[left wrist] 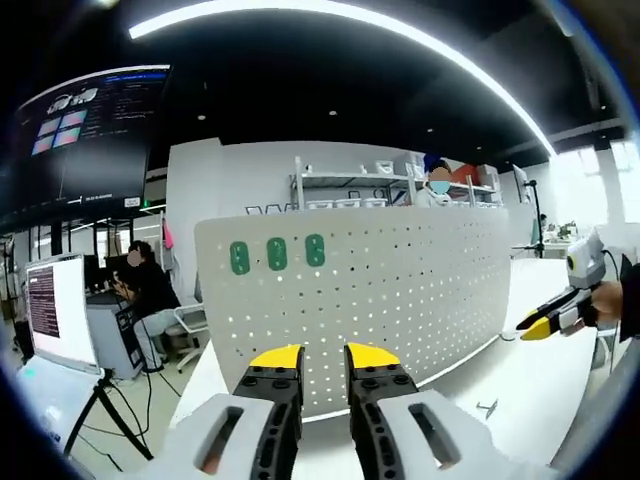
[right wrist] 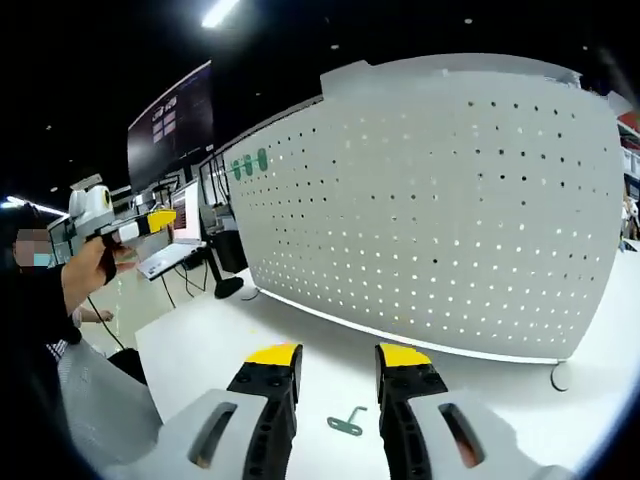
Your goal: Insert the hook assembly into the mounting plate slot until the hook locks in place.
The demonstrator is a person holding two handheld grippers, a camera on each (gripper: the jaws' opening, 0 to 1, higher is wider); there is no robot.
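A white perforated mounting plate (left wrist: 400, 290) stands upright on the white table (left wrist: 540, 400); in the right gripper view the mounting plate (right wrist: 450, 200) spreads across the upper right. A small grey metal hook (left wrist: 487, 407) lies flat on the table, and this hook (right wrist: 346, 422) rests just ahead of my right gripper (right wrist: 338, 358), between its open, empty jaws. My left gripper (left wrist: 323, 358) is raised in front of the plate, its jaws slightly apart and empty. The right gripper (left wrist: 540, 327) comes in from the right, hand-held. The left gripper (right wrist: 158, 220) shows at left.
Three green pieces (left wrist: 277, 254) sit on the plate's upper left corner. A small ring-shaped part (right wrist: 558, 377) lies at the plate's base. Left of the table's edge (left wrist: 200, 385) are a laptop on a tripod (left wrist: 62, 315) and a seated person (left wrist: 150, 295).
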